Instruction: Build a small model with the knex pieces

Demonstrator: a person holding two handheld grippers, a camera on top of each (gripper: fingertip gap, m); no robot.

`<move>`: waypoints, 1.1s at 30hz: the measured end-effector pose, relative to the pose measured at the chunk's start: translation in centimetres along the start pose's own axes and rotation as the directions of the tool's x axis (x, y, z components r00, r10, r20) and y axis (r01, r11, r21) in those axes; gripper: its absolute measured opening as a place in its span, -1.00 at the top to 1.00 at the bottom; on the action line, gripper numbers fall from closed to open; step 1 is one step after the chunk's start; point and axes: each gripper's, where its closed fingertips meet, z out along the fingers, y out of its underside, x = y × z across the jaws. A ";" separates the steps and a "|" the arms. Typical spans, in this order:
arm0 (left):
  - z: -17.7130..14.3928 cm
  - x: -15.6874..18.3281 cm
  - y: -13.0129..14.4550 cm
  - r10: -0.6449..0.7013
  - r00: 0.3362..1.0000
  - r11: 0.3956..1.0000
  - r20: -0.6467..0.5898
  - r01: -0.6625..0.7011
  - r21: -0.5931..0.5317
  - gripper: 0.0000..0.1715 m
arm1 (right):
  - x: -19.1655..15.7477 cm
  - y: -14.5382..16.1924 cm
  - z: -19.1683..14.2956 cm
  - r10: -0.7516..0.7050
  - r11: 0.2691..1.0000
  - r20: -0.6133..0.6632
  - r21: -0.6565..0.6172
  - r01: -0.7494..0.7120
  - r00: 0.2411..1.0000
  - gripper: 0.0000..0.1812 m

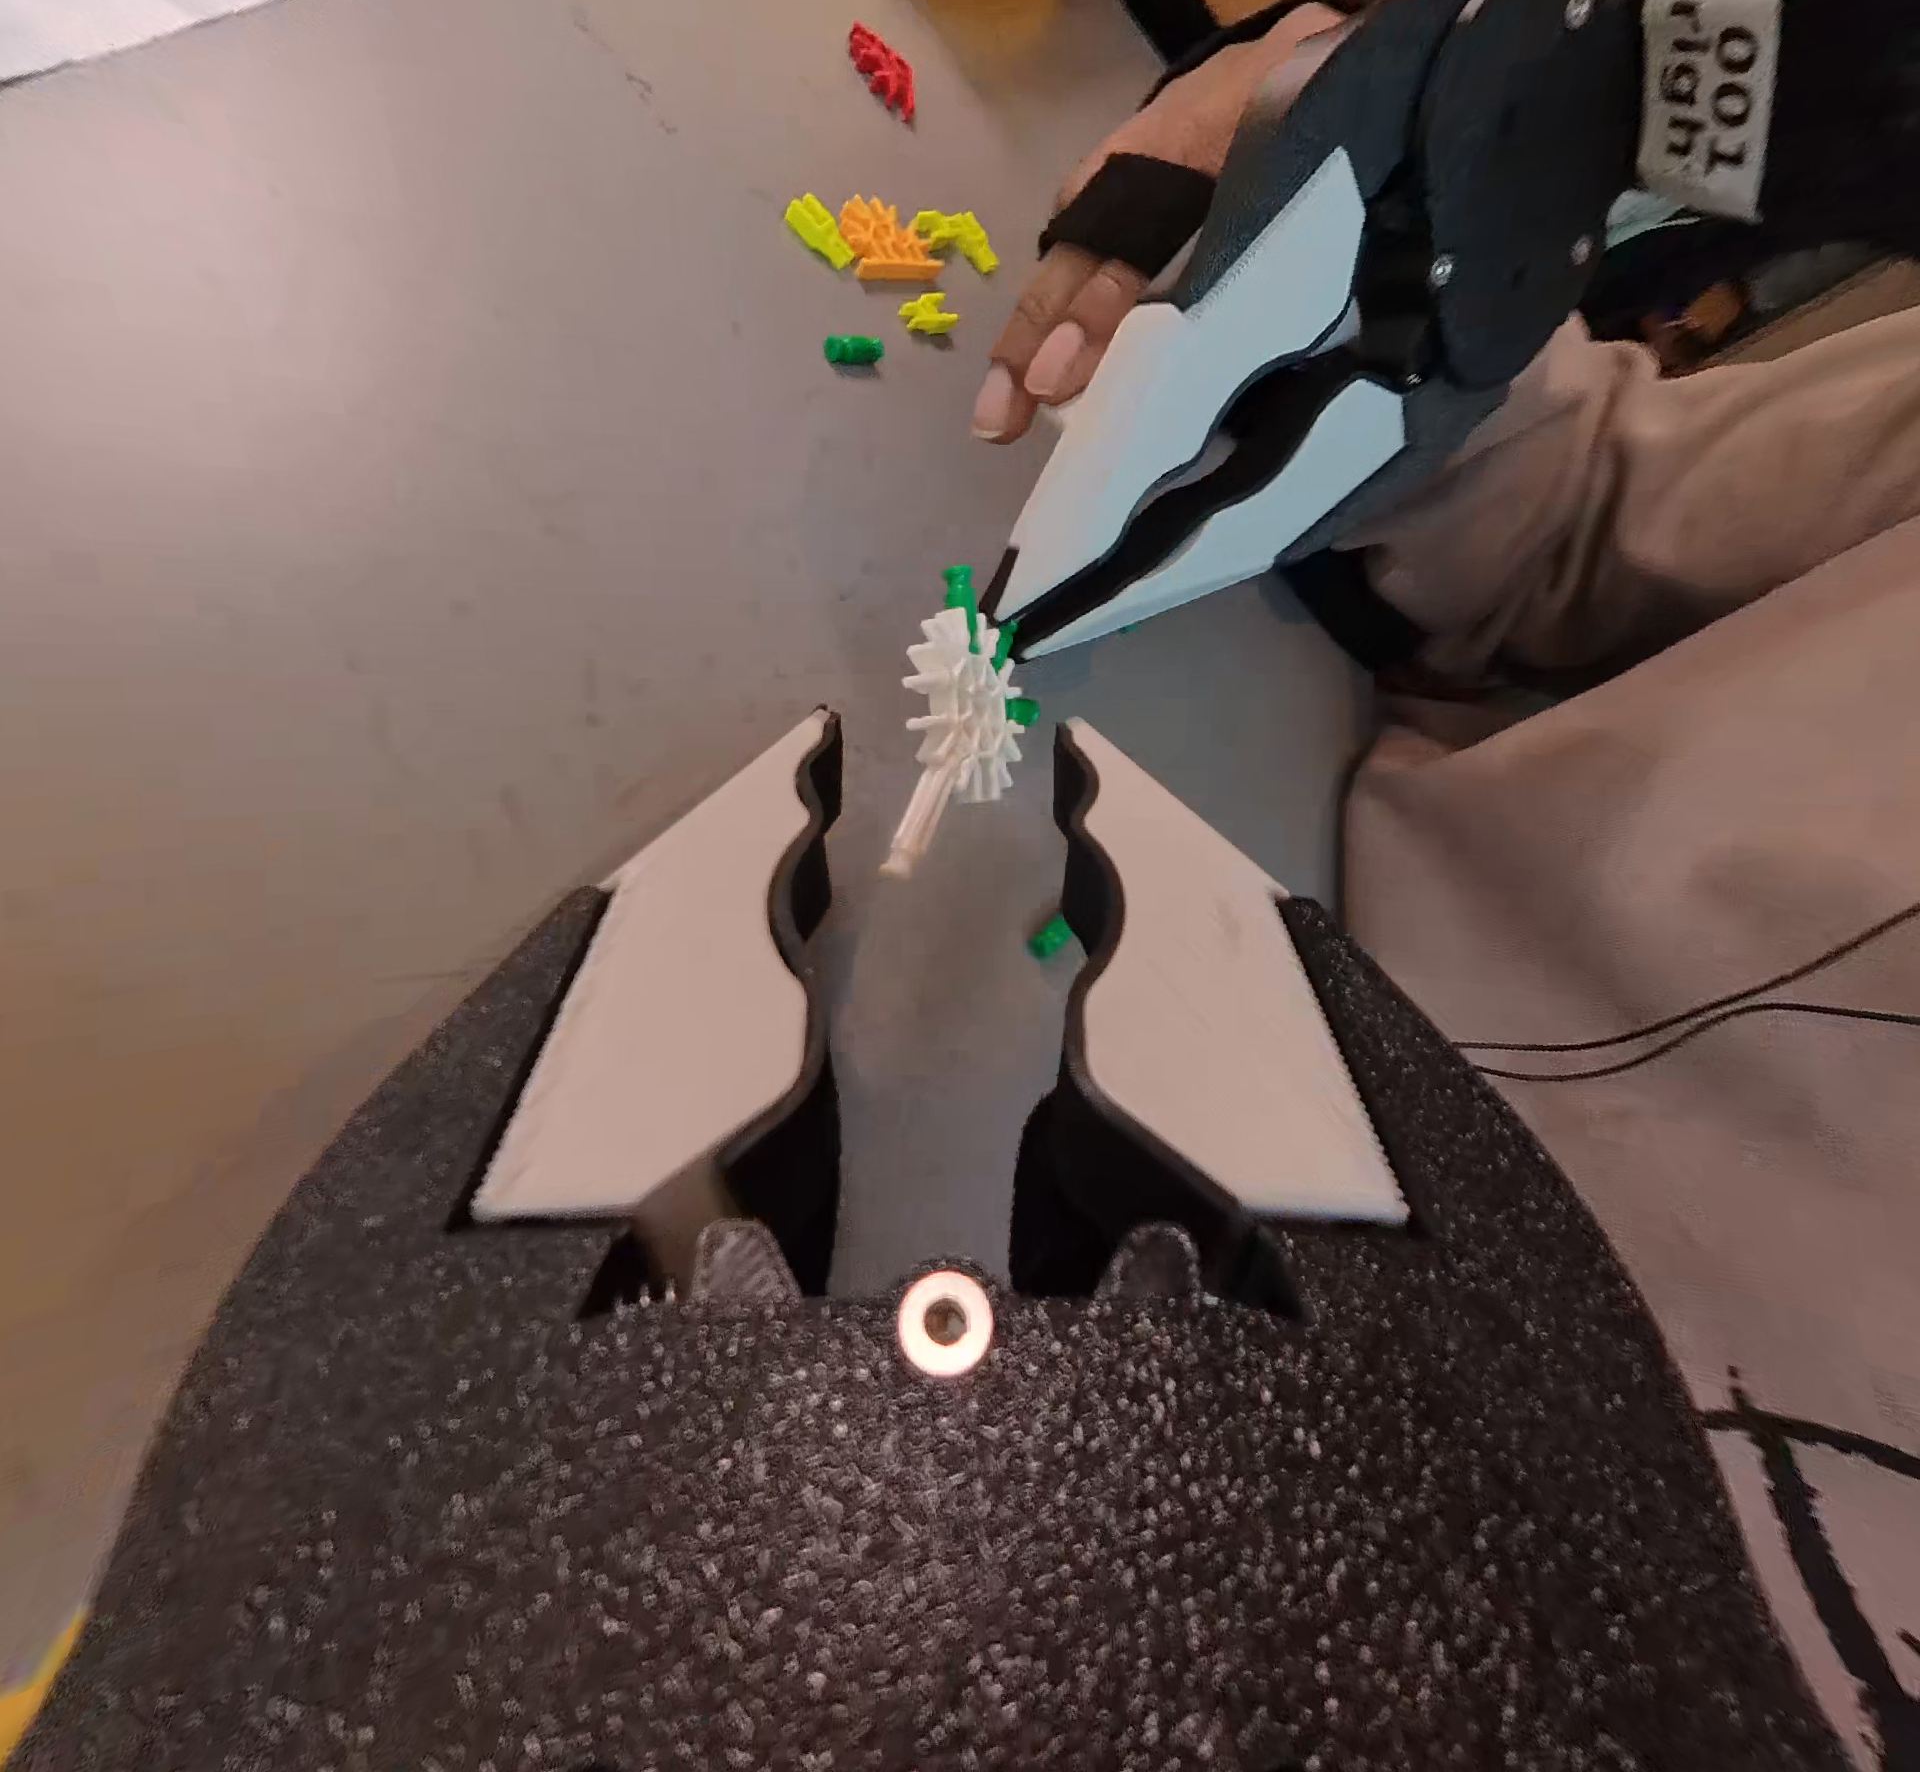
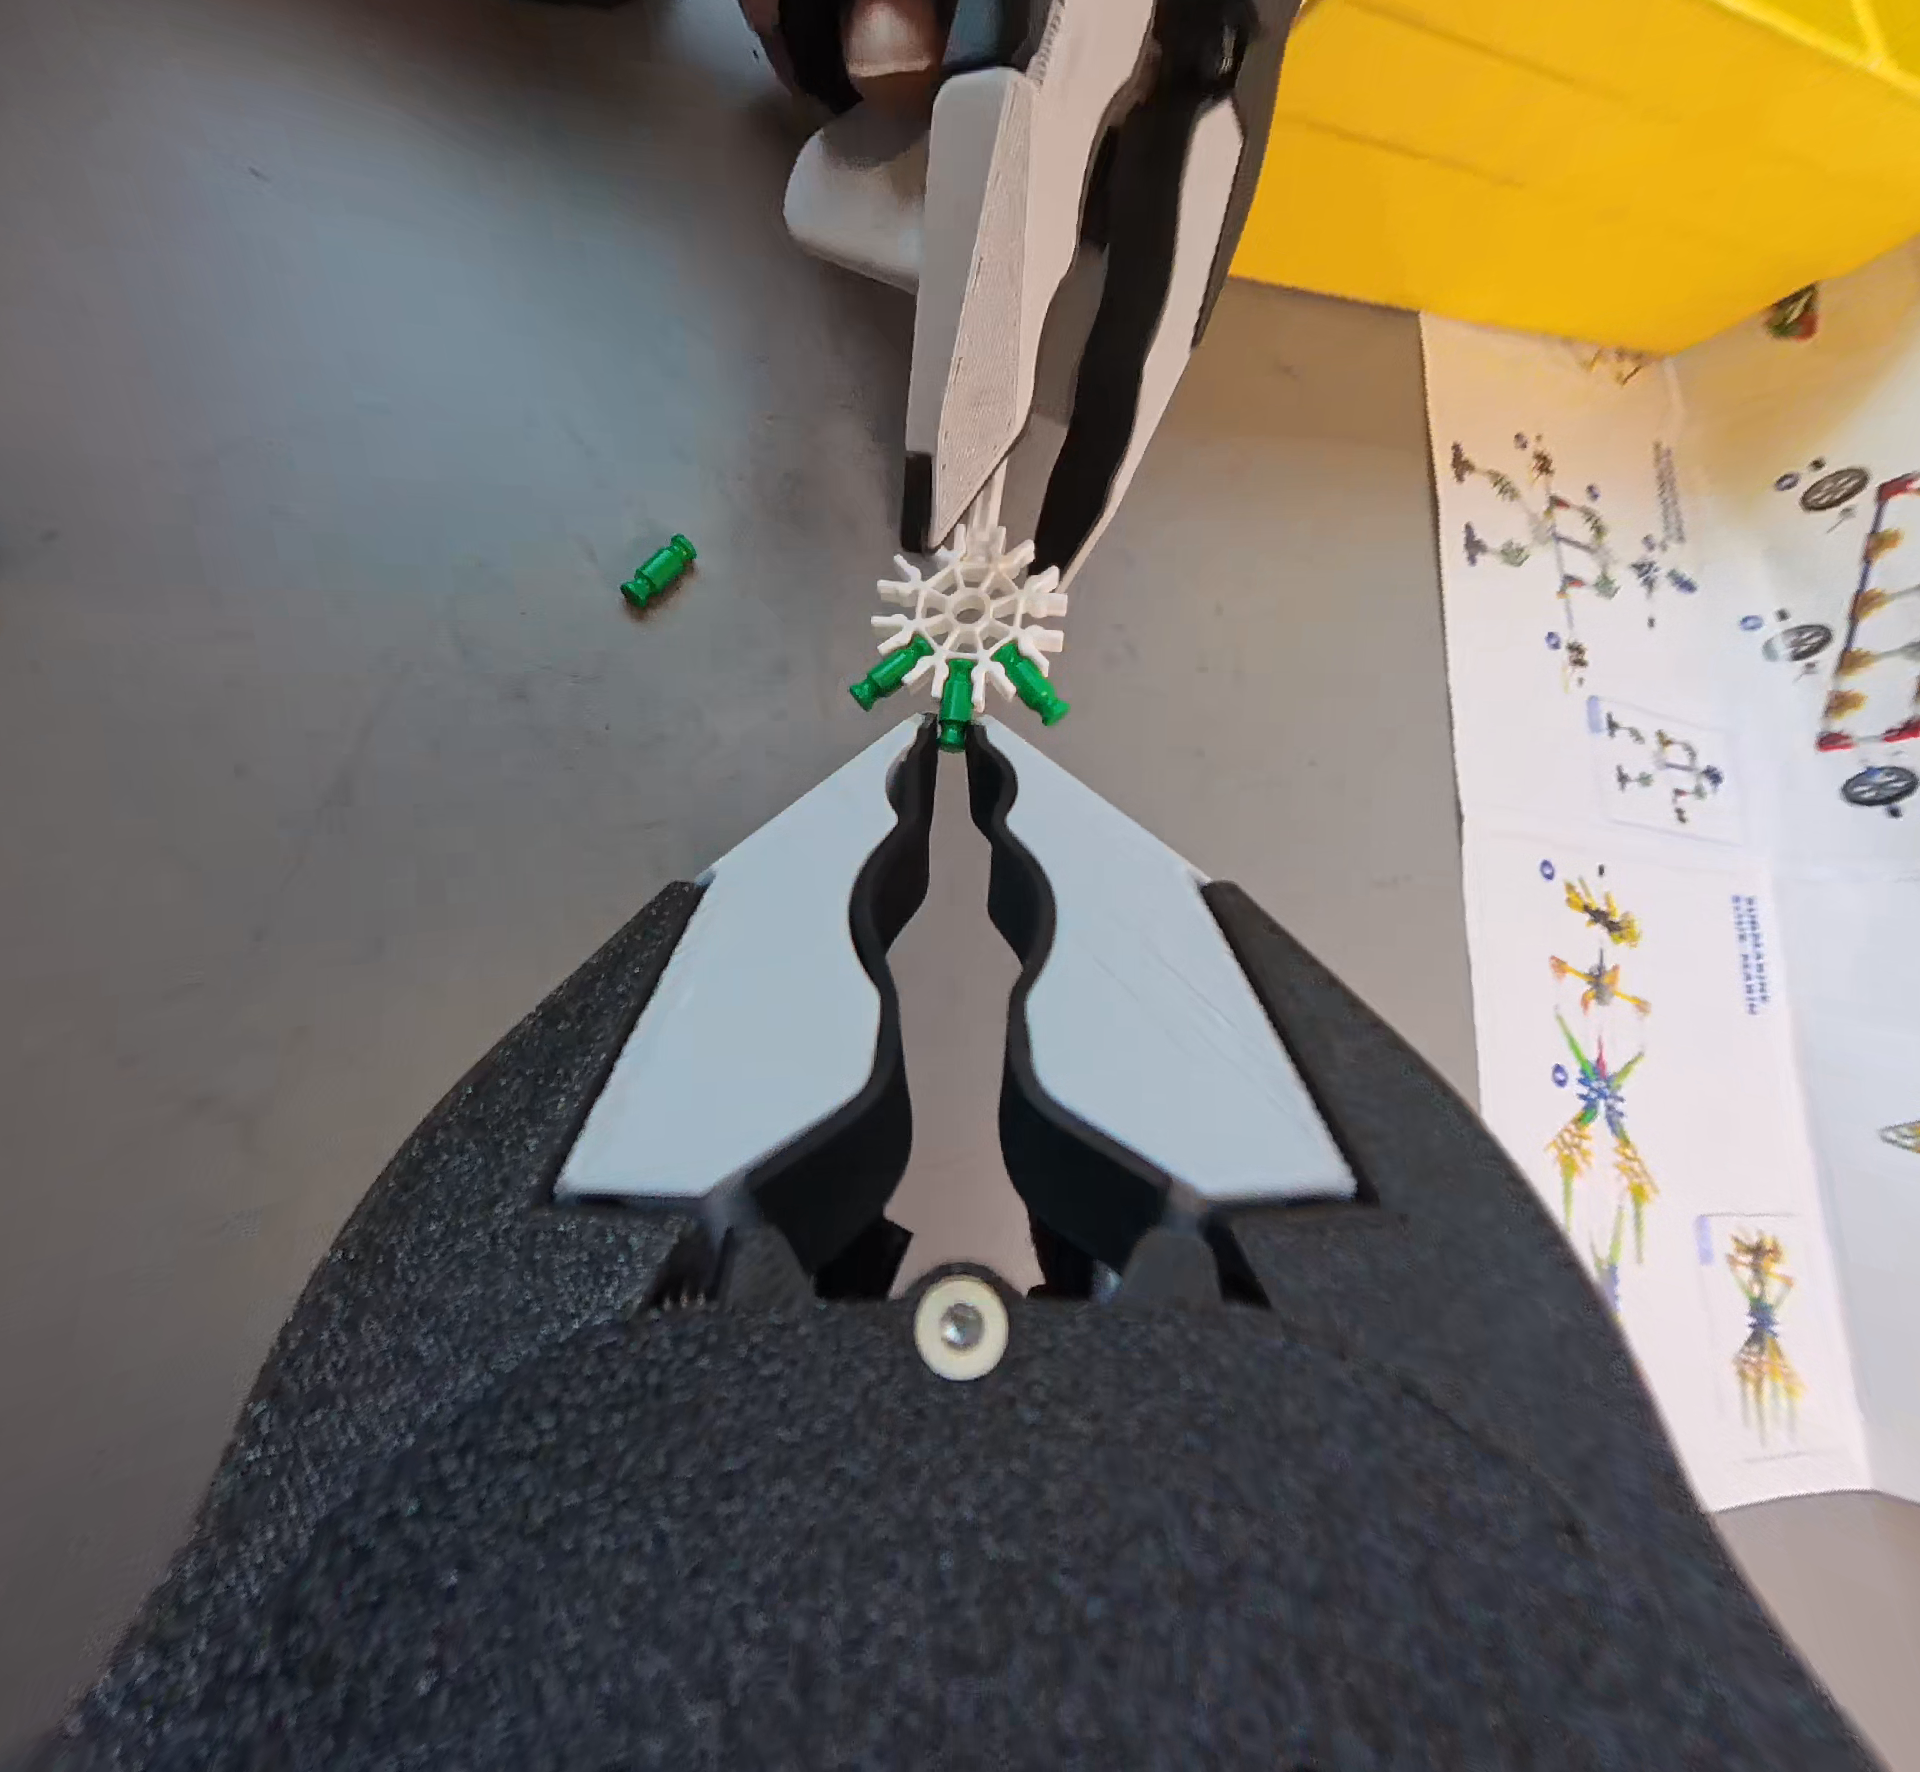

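Note:
A white snowflake-shaped connector [image 1: 961, 714] [image 2: 968, 616] hangs in the air above the grey table [image 1: 416, 475]. Three short green rods [image 2: 951, 699] are plugged into one side of it, and a white rod [image 1: 914, 823] sticks out of the other side. My right gripper [image 2: 951, 733] [image 1: 1003, 626] is shut on the end of the middle green rod and holds the whole piece up. My left gripper [image 1: 948, 725] [image 2: 992, 533] is open, with its fingers on either side of the white rod and connector and not touching them.
A loose green rod [image 2: 660, 571] [image 1: 1049, 938] lies on the table below the grippers. Yellow and orange pieces [image 1: 888, 242], red pieces [image 1: 883, 70] and another green rod [image 1: 852, 351] lie farther off. A yellow bin [image 2: 1558, 112] and an instruction sheet [image 2: 1662, 891] are at the side. Left and right tips are no more than a few centimetres apart.

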 end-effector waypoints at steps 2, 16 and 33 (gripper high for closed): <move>0.3 0.9 -0.1 -0.045 0.996 0.999 -0.082 0.046 0.014 0.52 | -0.1 -0.6 -0.6 -0.058 0.997 -0.013 0.044 0.058 0.998 0.96; 0.6 3.3 -1.8 -0.003 0.979 0.993 -0.202 0.027 0.117 0.93 | 1.1 -2.1 -2.9 0.111 0.961 0.029 0.250 -0.115 0.993 0.95; -0.5 3.8 -3.6 0.042 0.975 0.972 -0.216 0.010 0.235 0.93 | 2.5 -3.8 -3.4 0.466 0.752 0.268 0.382 -0.537 0.843 0.93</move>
